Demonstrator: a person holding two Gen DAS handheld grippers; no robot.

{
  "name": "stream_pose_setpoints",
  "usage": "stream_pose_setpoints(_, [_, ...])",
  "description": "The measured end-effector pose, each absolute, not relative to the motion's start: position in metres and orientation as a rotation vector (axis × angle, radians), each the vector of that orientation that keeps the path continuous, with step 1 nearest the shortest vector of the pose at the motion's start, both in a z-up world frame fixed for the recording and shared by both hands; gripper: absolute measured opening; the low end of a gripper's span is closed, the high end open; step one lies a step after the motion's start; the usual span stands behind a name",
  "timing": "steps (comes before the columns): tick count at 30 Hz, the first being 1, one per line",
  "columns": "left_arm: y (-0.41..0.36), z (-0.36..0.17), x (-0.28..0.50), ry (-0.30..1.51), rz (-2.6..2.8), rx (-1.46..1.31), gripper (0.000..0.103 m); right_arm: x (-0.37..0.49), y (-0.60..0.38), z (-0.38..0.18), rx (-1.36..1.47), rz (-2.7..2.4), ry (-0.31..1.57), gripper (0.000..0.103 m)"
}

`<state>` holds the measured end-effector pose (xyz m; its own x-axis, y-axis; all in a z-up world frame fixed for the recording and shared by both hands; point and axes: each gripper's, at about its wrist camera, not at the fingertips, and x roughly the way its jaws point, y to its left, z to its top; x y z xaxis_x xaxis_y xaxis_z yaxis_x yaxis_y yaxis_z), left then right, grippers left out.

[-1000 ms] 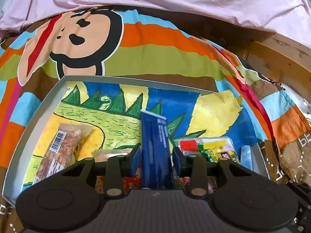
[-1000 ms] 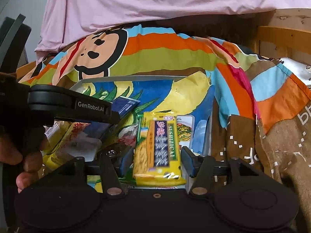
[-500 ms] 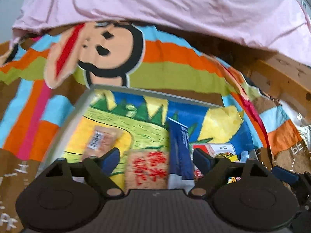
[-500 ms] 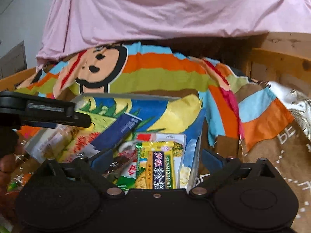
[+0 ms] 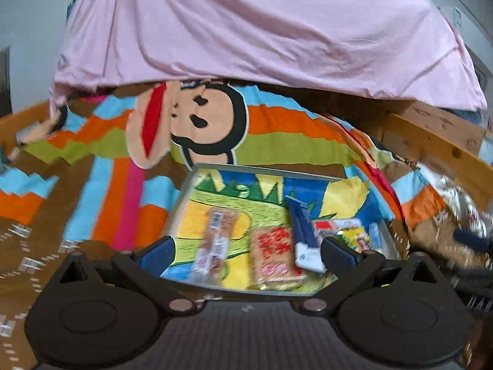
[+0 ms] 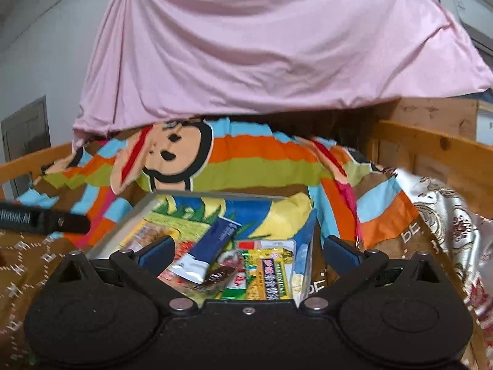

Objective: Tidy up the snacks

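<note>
Left gripper (image 5: 248,251): jaws opening, nearly full spread, nothing held. Right gripper (image 6: 248,251): same, opening wide and empty. Snacks below and beyond the fingertips, all inside the tray (image 5: 185,191): blue pack (image 6: 215,237) lying tilted over the others, yellow bar (image 6: 271,271) flat at the tray's right side, red-print pack (image 5: 274,252) and brown strip (image 5: 215,240) further left. Tray sits on the striped blanket (image 5: 277,141), pink sheet (image 5: 262,30) behind. Judgement: task looks mostly done, no loose snacks visible on the blanket. Possibly left: straightening the blue pack. View is blurred, can't rule out strays off-frame.

Snack packets (image 5: 279,251) – blurred (labels unreadable)
</note>
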<state>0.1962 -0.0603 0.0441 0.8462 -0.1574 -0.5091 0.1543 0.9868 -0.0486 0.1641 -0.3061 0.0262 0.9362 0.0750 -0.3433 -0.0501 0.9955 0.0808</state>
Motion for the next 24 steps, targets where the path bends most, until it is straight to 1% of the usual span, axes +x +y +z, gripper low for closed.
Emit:
stream_pose_setpoints(6, [-0.033, 0.053, 0.152, 0.536, -0.177, 0.028, 0.103, 0.122, -0.287, 0.037, 0.074, 0.074, 0.315, 0.102])
stream_pose_setpoints(12, [-0.006, 0.046, 0.108, 0.549, -0.208, 0.031, 0.103, 0.080, -0.266, 0.035, 0.084, 0.089, 0.321, 0.102])
stream_pose_setpoints(19, [0.013, 0.019, 0.082, 0.605, -0.221, 0.039, 0.103, 0.046, -0.233, 0.017, 0.051, 0.120, 0.432, 0.102])
stream_pose_setpoints(24, [0.023, 0.002, 0.080, 0.641, -0.218, 0.033, 0.103, 0.046, -0.214, 0.000, 0.012, 0.154, 0.524, 0.102])
